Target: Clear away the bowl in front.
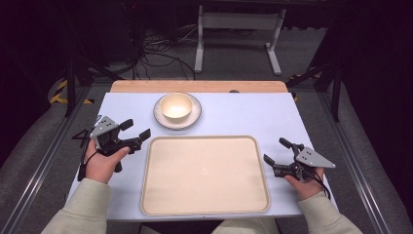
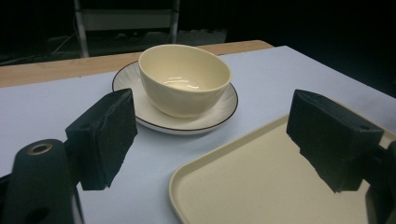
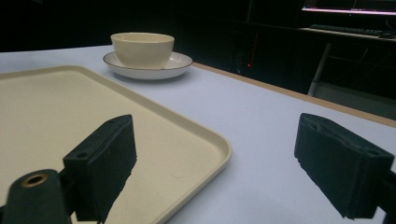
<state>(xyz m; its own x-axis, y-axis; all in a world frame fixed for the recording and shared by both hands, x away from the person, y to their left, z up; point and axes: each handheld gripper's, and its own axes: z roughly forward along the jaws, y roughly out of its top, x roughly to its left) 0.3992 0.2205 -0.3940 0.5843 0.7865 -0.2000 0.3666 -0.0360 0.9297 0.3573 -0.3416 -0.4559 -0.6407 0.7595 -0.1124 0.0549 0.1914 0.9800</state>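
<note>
Evidently nothing is moved yet: the bowl (image 1: 176, 105) sits on its plate (image 1: 193, 118) at twelve o'clock from the tray (image 1: 204, 176), both left gripper (image 1: 136, 130) and right gripper (image 1: 277, 151) spread and empty.

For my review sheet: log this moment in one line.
left gripper: open, empty | right gripper: open, empty | bowl: on plate | tray: empty
</note>
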